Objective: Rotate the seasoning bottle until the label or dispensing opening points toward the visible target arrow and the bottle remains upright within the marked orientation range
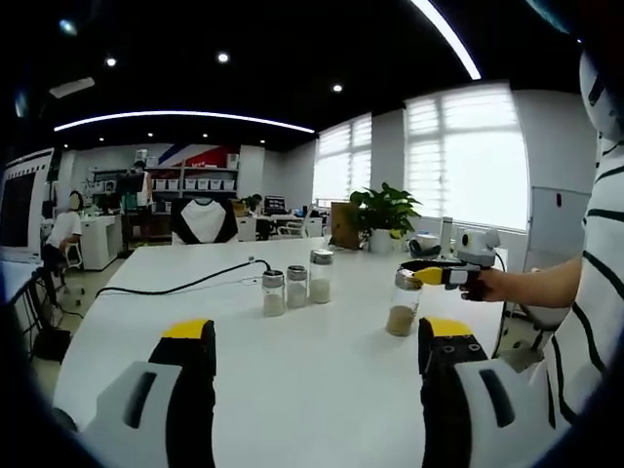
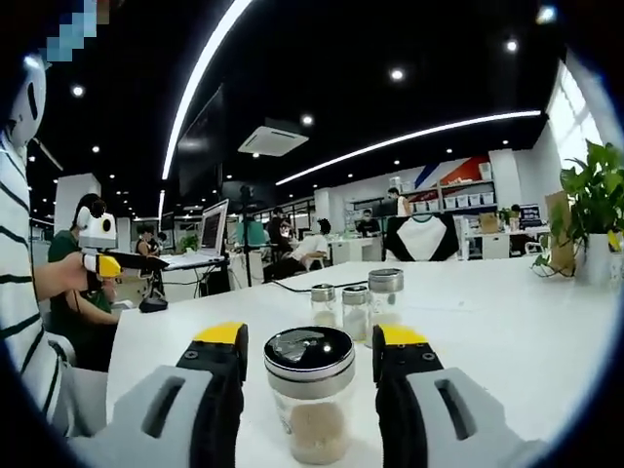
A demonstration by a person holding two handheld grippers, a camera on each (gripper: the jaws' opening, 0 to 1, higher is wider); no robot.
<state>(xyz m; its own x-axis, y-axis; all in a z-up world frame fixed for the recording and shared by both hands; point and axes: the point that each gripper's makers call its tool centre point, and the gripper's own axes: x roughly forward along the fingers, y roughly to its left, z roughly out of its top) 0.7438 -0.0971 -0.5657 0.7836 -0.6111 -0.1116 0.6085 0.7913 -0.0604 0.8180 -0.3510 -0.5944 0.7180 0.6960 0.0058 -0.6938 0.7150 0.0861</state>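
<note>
Your right gripper [image 2: 307, 375] stands around the upright clear glass seasoning bottle [image 2: 310, 390] with a black shaker lid, on the white table [image 1: 292, 361]; whether its jaws grip, you cannot tell. Your left gripper [image 1: 317, 356] hangs wide open, holding nothing, well back from 3 similar jars [image 1: 294, 285]. No target arrow shows, so the turning looks barely begun.

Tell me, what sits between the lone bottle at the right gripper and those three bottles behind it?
Nothing: in the left gripper view, bare white table separates the lone bottle from the three bottles.

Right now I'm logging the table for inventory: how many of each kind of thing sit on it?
Seasoning bottles: 4 (three grouped, one apart between the right tool's jaws)
Black cable: 1
Potted plant: 1
Total: 6
</note>
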